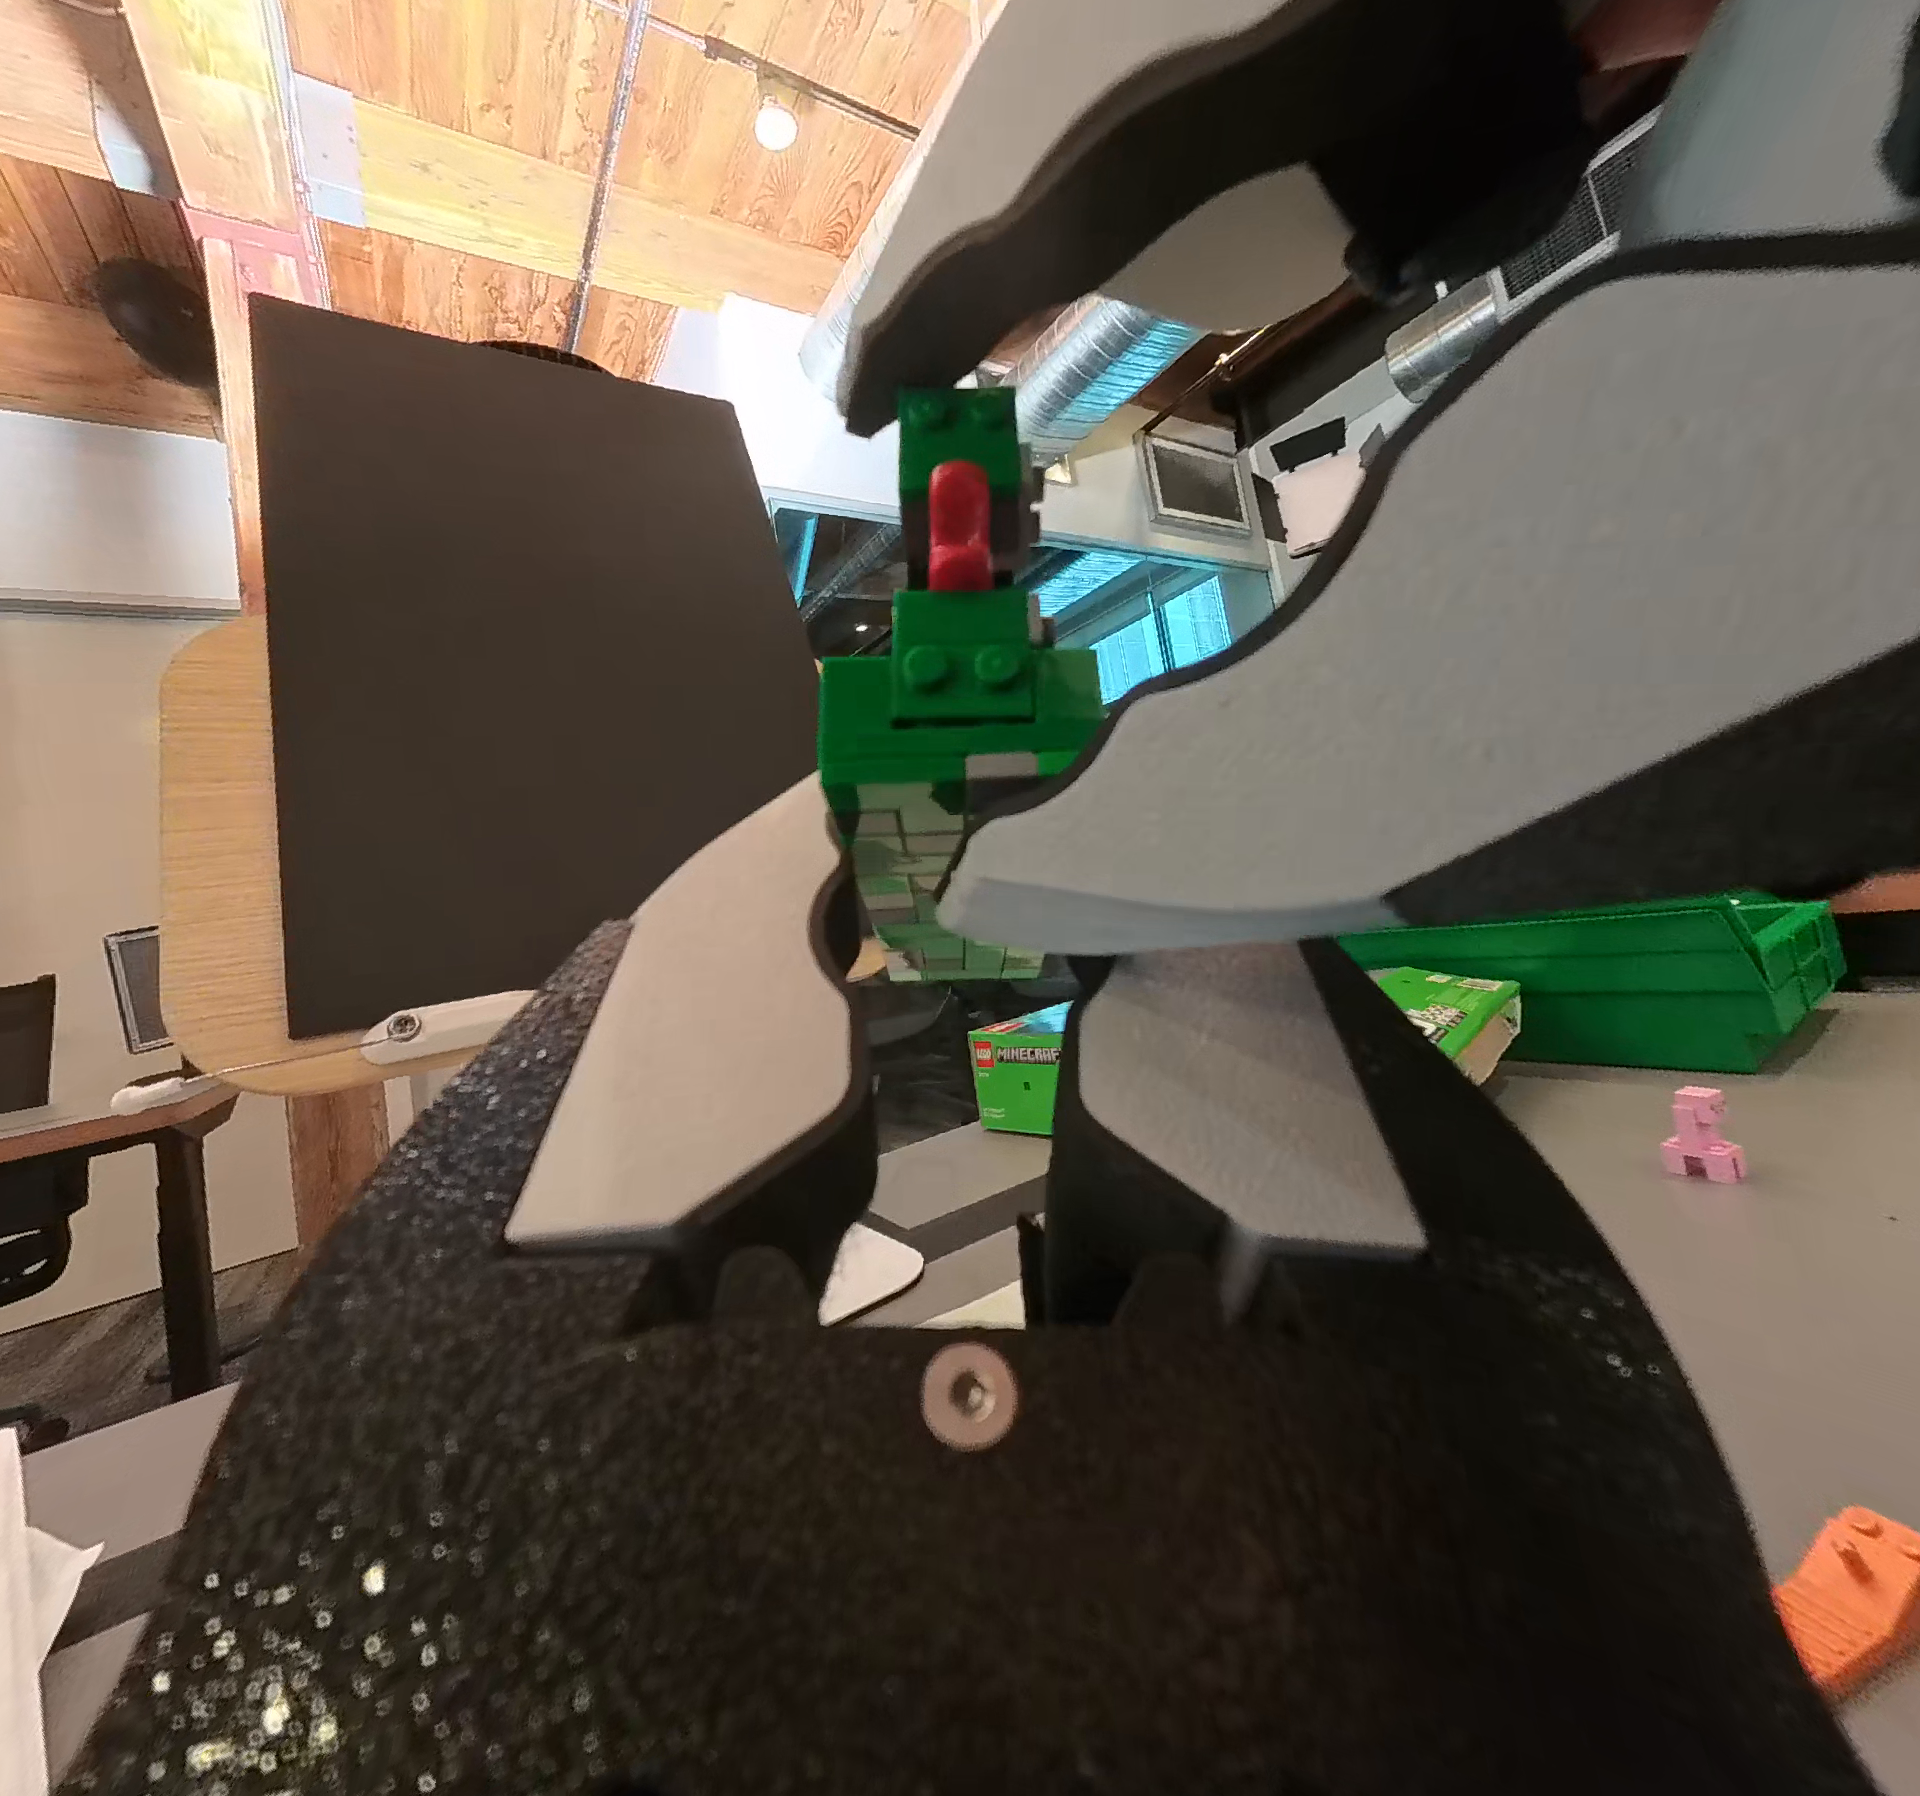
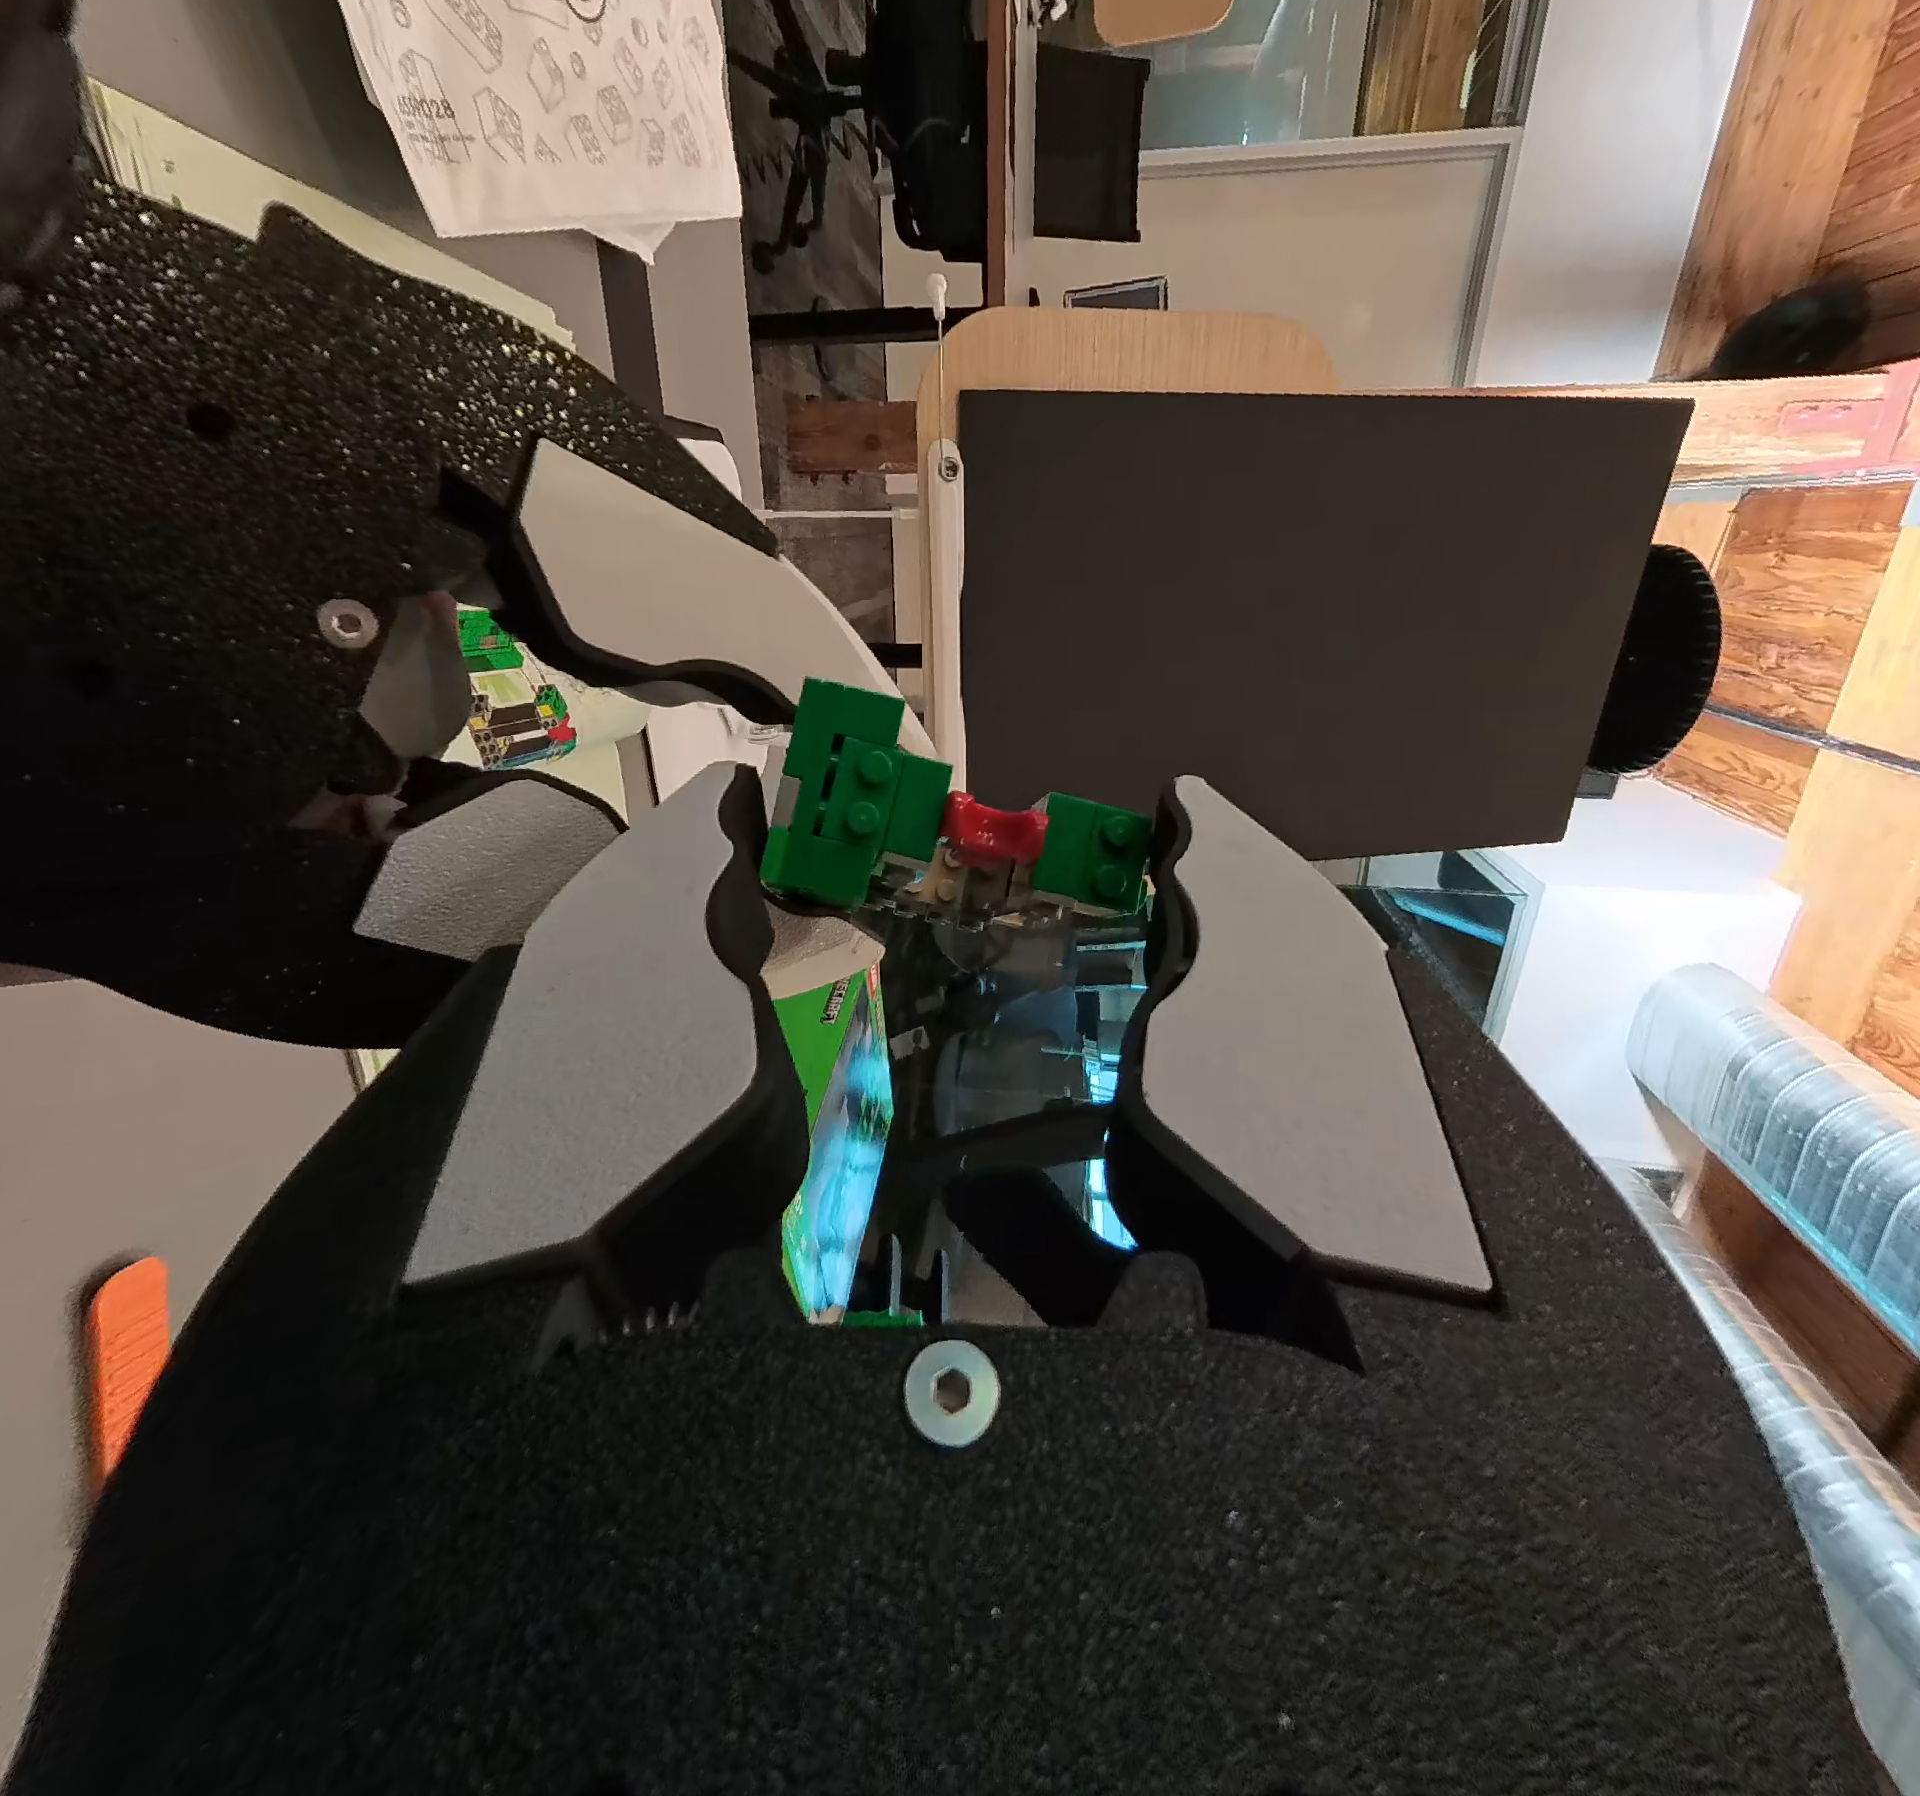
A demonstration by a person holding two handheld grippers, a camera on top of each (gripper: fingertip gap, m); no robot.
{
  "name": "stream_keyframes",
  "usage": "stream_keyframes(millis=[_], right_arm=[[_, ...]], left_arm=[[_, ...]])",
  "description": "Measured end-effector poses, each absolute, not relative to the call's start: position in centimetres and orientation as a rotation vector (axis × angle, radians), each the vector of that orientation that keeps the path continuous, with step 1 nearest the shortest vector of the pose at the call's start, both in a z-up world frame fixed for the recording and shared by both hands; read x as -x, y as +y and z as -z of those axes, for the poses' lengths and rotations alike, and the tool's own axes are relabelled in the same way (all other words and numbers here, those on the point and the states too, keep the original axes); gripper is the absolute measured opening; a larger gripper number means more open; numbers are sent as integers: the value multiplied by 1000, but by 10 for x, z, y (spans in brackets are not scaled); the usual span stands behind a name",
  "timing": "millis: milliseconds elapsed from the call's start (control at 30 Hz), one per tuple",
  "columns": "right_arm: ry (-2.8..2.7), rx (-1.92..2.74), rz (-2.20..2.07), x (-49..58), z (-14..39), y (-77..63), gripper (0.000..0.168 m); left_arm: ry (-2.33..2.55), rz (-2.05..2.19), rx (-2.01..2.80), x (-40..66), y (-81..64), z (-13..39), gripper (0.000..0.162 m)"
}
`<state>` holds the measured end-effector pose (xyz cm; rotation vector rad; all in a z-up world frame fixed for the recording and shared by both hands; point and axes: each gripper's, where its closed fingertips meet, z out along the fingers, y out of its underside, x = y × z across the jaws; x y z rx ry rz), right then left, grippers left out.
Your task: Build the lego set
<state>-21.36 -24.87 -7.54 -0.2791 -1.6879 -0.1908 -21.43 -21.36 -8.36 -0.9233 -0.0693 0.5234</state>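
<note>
Lego model [image 1: 956,707]: a green build with a red piece [image 1: 954,525] at its middle is held in the air above the tabletop [image 1: 1683,1279], between both claws.
Left claw [image 1: 899,905]: in the left wrist view its two grey fingers are seen pressed against the lower, brick-patterned section of the model, one on each side; it is judged to be pinching that section.
Right claw [image 2: 945,847]: in the right wrist view its fingers are spread wide around the model, the left fingertip beside the larger green block, the right fingertip touching or just beside the small green studded block [image 2: 1101,853]. In the left wrist view one of its fingertips is seen against the top green block. A firm pinch cannot be confirmed, so whether it grips is not told.
Surroundings, left to right: a dark panel [image 1: 499,666], a green box [image 1: 1023,1071], a green bin [image 1: 1621,977], a pink figure [image 1: 1699,1138] and an orange piece [image 1: 1849,1621] are seen on or near the tabletop.
Risk: the model is supported only at its ends, so squeezing or twisting by either claw could split it at the red joint.
Risk: a loosened left pinch could let the build drop onto the tabletop and break apart.
</note>
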Motion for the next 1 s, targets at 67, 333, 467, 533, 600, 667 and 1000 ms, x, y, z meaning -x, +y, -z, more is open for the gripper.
stream_keyframes(millis=[67, 333, 467, 533, 600, 667, 1000], right_arm=[[-1689, 274, 189, 213, 75, -249, 70], [-1704, 260, 200, 213, 77, -248, 69], [-1710, 258, 200, 213, 77, -247, 69], [-1710, 251, 203, 212, 77, -247, 69], [-1715, 252, 206, 212, 78, -247, 69], [-1717, 249, 204, 212, 78, -246, 69], [-1730, 242, 206, 211, 79, -245, 69]], left_arm=[[-71, -527, 924, 214, -214, 84, 36], [-75, -541, 938, 214, -213, 85, 36], [-78, -543, 946, 214, -213, 86, 36], [-78, -544, 946, 214, -212, 86, 36], [-78, -548, 951, 213, -212, 87, 36], [-78, -550, 954, 213, -212, 87, 36], [-82, -553, 967, 212, -210, 89, 36]])
